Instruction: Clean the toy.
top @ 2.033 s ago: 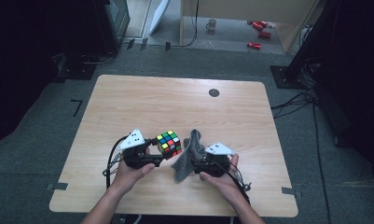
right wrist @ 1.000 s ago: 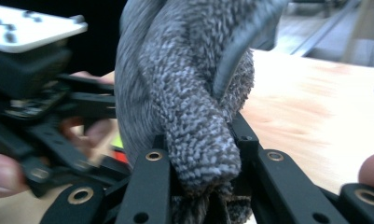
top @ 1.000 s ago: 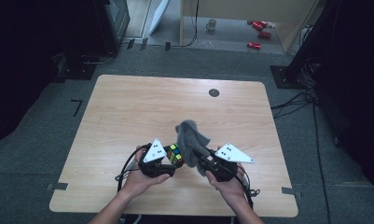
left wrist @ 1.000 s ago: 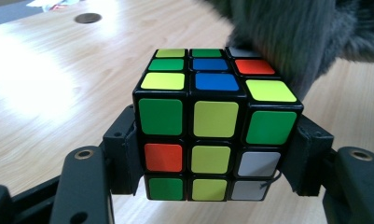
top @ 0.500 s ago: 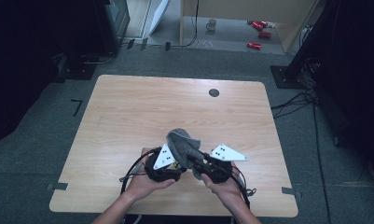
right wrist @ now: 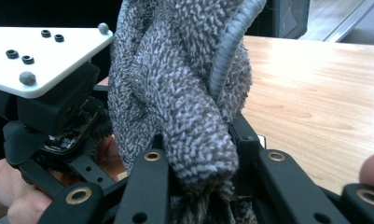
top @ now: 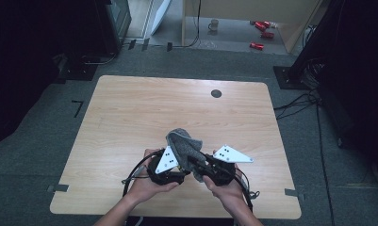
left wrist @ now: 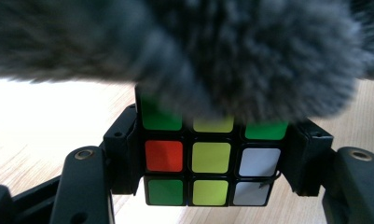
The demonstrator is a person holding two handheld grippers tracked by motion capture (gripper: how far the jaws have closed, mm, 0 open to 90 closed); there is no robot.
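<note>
A colourful puzzle cube [left wrist: 211,158] sits between the black jaws of my left gripper [left wrist: 212,161], whose pads [left wrist: 124,149] press on its two sides. A grey fluffy cloth [left wrist: 222,56] lies over the cube's top row. My right gripper [right wrist: 198,179] is shut on a bunched fold of that cloth [right wrist: 184,93], which rises above its jaws. In the high view both grippers meet near the table's front edge, left gripper [top: 177,169] and right gripper [top: 198,167] almost touching, with the cloth [top: 183,142] heaped over them and hiding the cube.
The wooden table [top: 144,113] has a small black round cap [top: 216,93] near its far edge. Cables trail from both grippers toward the front edge. On the floor beyond the table stand a mug [top: 214,24] and red cans [top: 262,35].
Both hands have drawn together and toward the front edge. The cloth, earlier beside the cube, now lies over it. In the last half second little has moved.
</note>
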